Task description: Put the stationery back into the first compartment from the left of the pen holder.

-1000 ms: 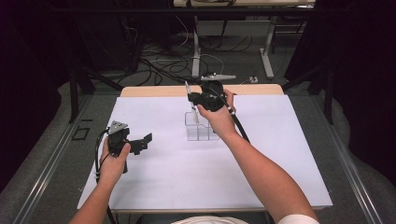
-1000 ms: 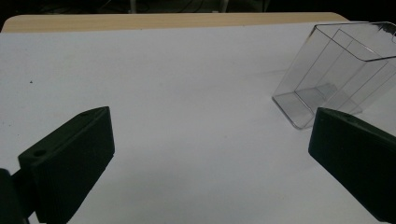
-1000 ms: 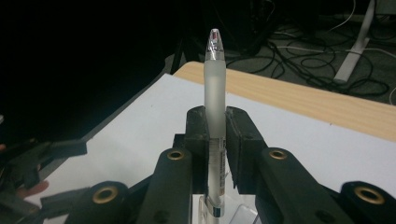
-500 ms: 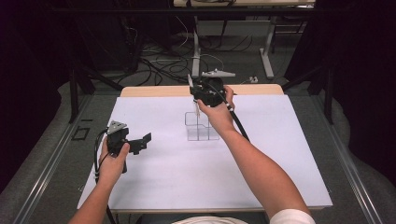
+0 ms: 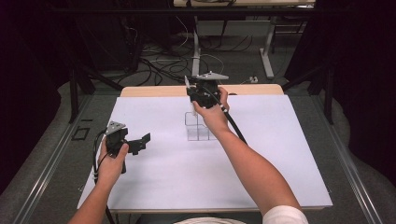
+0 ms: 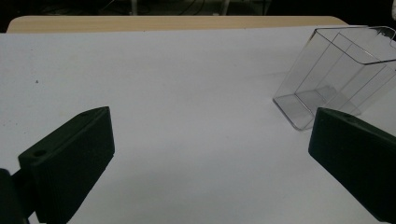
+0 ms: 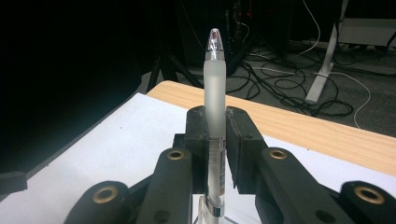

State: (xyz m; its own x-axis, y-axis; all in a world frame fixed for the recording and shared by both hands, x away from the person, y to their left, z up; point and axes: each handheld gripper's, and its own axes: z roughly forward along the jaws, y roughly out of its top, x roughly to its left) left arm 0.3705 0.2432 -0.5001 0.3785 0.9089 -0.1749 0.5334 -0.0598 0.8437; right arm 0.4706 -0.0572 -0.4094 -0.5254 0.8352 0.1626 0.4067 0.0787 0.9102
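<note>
Right gripper (image 7: 215, 140) clamps a frosted pen (image 7: 215, 84) upright just behind the clear divided holder (image 5: 200, 127), seemingly for dropping in; left gripper (image 5: 140, 142) waits well left, jaws apart.

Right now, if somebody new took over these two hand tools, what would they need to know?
Right gripper: shut on a pen, held upright above the far side of the clear holder.
Left gripper: open, holding nothing, low over the white table, left of the holder.
Done: pen picked up.
Left: probably lower the pen into a compartment of the holder, then let go.
</note>
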